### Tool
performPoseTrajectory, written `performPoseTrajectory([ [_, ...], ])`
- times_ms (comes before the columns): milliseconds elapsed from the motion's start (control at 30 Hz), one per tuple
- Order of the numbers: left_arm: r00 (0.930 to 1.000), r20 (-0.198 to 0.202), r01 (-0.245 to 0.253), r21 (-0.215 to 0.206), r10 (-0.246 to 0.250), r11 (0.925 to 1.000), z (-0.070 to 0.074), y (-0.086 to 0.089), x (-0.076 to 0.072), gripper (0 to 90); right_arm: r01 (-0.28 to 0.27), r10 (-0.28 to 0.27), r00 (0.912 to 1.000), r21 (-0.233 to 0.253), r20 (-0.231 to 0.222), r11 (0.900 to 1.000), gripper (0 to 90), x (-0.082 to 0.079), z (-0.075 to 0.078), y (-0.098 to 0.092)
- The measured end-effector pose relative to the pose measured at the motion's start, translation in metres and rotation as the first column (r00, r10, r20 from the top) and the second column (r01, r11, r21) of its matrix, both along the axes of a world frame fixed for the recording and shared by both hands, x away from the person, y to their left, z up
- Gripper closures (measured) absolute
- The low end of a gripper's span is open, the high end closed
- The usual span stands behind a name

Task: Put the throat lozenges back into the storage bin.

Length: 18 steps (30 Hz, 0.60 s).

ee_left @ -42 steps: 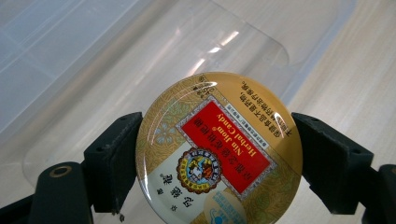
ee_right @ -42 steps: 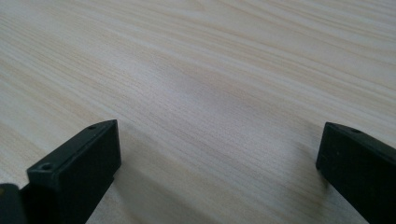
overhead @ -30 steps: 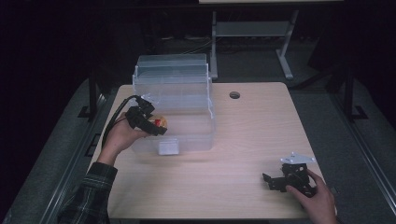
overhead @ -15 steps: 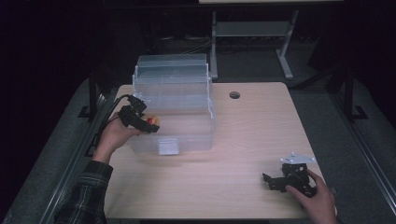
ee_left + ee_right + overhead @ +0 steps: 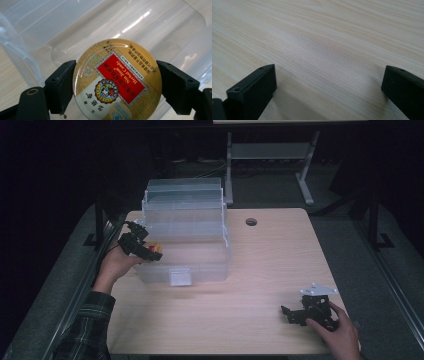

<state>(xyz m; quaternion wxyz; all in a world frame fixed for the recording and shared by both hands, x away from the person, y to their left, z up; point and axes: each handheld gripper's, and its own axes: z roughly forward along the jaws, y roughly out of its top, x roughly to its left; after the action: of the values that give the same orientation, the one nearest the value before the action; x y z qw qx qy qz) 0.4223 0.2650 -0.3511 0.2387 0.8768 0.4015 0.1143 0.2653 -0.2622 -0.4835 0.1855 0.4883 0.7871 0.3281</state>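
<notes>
- The left hand-held gripper (image 5: 150, 251) clamps a round herbal candy tin (image 5: 116, 82) by its edges, at the left wall of the clear plastic bin (image 5: 200, 240).
- The right hand-held gripper (image 5: 292, 316) rests on the bench (image 5: 260, 270) near its right corner, jaws wide apart and empty.

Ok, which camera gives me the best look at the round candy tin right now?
The left gripper view: the candy tin sits large between the two black jaws, label readable, with the clear plastic bin behind it. The high view shows it as a small red-and-yellow spot at the left gripper.
</notes>
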Motion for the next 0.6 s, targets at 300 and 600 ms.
performPoseTrajectory([
  [300, 0.9999, 0.0, -0.016, 0.014, 0.016, 0.9998, 0.0001, 0.0069, -0.0004, 19.4, 0.0, 0.0, 1.0, 0.0, 0.0, 1.0, 0.0, 0.0, 0.0, 0.0],
  [600, 0.9999, -0.008, -0.012, 0.021, 0.012, 0.9997, -0.0006, 0.0072, -0.0007, 19.4, 0.0, 0.0, 1.0, 0.0, 0.0, 1.0, 0.0, 0.0, 0.0, 0.0],
])
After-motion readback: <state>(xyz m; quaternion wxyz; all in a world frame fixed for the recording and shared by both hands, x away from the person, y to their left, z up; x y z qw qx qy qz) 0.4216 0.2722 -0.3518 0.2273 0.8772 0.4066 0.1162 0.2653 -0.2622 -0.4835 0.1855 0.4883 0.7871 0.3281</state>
